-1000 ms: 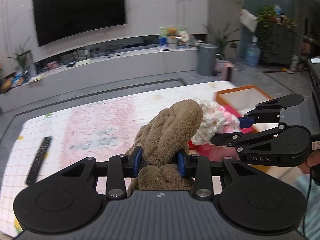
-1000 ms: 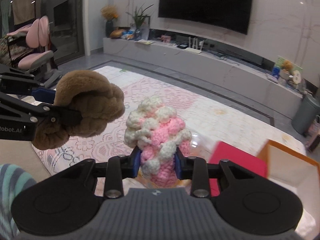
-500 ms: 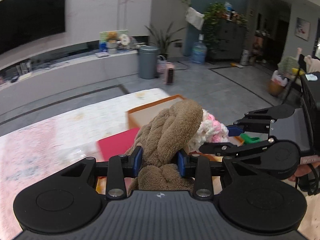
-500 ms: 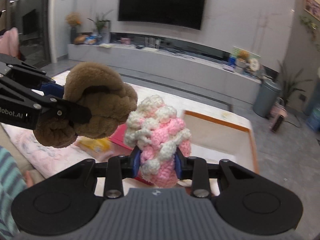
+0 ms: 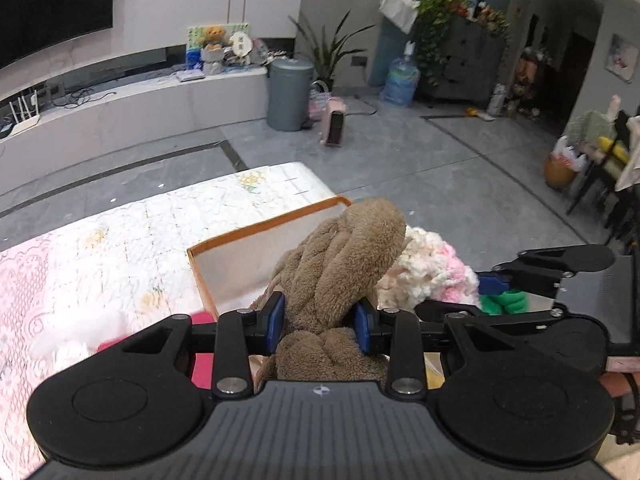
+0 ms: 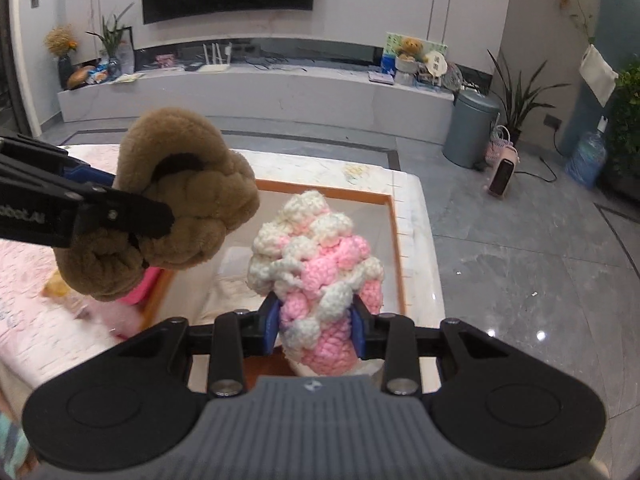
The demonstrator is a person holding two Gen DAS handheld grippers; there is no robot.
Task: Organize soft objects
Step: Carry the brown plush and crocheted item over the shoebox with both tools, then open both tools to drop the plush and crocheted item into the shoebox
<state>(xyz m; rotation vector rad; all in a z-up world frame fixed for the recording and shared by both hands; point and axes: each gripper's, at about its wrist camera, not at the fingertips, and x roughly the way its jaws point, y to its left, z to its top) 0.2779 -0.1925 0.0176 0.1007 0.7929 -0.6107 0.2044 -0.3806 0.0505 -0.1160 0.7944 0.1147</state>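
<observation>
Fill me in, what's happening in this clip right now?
A person holds a gripper in each hand. The left gripper is clamped on a brown plush knot; the right gripper grips a pink-and-white crocheted piece. Both are in the air over an orange-rimmed box on the quilted mat, nothing released yet.

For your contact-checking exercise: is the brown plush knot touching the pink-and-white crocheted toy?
Apart. The right wrist view shows open background between the brown plush knot and the pink-and-white crocheted toy.

Open box (image 6: 394, 240) below, unobstructed.
</observation>
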